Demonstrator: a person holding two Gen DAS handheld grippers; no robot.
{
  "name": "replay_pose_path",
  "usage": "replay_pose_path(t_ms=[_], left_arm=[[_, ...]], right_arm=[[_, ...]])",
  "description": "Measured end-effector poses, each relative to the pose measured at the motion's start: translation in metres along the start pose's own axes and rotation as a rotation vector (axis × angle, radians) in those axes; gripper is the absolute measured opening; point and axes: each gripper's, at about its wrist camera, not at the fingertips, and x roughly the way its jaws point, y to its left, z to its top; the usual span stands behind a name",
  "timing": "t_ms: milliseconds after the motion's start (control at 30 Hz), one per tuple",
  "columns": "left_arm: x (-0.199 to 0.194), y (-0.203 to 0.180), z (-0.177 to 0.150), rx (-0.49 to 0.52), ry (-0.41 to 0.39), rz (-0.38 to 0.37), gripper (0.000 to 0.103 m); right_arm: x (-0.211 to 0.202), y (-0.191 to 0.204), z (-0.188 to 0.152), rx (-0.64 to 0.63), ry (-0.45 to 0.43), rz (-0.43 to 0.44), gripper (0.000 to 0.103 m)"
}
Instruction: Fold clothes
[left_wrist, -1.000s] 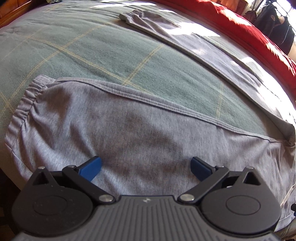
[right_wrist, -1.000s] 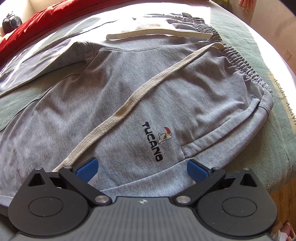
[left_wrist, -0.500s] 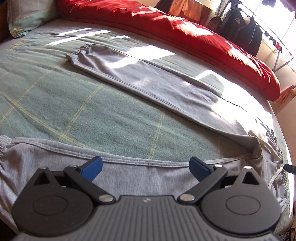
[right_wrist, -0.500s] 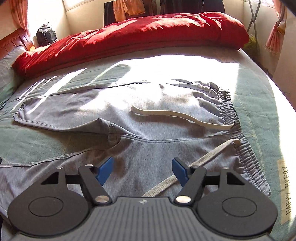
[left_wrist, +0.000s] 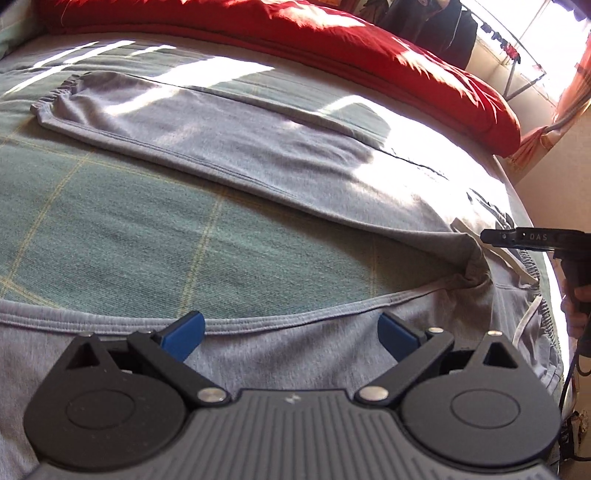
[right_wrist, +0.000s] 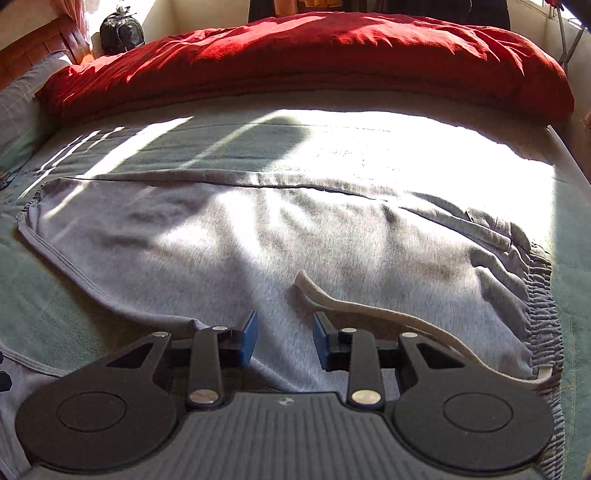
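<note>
Sweatpants (left_wrist: 280, 173) lie flat on the green bedspread (left_wrist: 110, 229), legs splayed apart, so I judge folding has barely begun: no fold made yet. My left gripper (left_wrist: 291, 328) hangs wide open over the near leg's hem, holding nothing. My right gripper (right_wrist: 284, 336) is closing above the crotch fabric, beside the drawstring (right_wrist: 369, 310), nothing pinched yet

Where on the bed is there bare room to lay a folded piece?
Free: the green sheet wedge between the two legs of the grey pants, widening leftward; and the sunlit strip between the far leg and the red duvet. Crowded: the waistband end, with drawstring and right gripper, its jaws closing above fabric.
</note>
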Motion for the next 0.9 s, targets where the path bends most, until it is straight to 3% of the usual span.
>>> replay_pose_path(t_ms=[133,300,367,500,600,733,833,900], left_arm=[[0.018,-0.013,0.016,0.036,0.034,0.007,0.099],[0.037,-0.025,0.039,0.013,0.110,-0.020,0.099],[0.041,-0.031,0.047,0.010,0.136,-0.021,0.099],[0.040,-0.041,0.060,0.011,0.177,-0.024,0.099],[0.040,-0.045,0.066,0.016,0.211,-0.013,0.099],[0.043,-0.052,0.076,0.038,0.252,-0.007,0.099],[0.046,-0.059,0.085,0.061,0.276,-0.022,0.099],[0.052,-0.068,0.092,0.096,0.287,-0.045,0.099]], right_arm=[[-0.008,-0.012,-0.002,0.065,0.010,0.036,0.038],[-0.022,-0.007,-0.017,0.119,0.111,0.214,0.039],[-0.013,0.005,-0.023,0.089,0.162,0.224,0.039],[0.015,0.028,-0.026,0.052,0.221,0.163,0.040],[0.038,0.030,-0.023,0.075,0.226,0.132,0.040],[0.047,0.035,-0.011,0.068,0.172,0.124,0.041],[0.042,0.037,-0.008,0.067,0.237,0.184,0.053],[0.030,0.036,-0.011,0.062,0.284,0.208,0.053]])
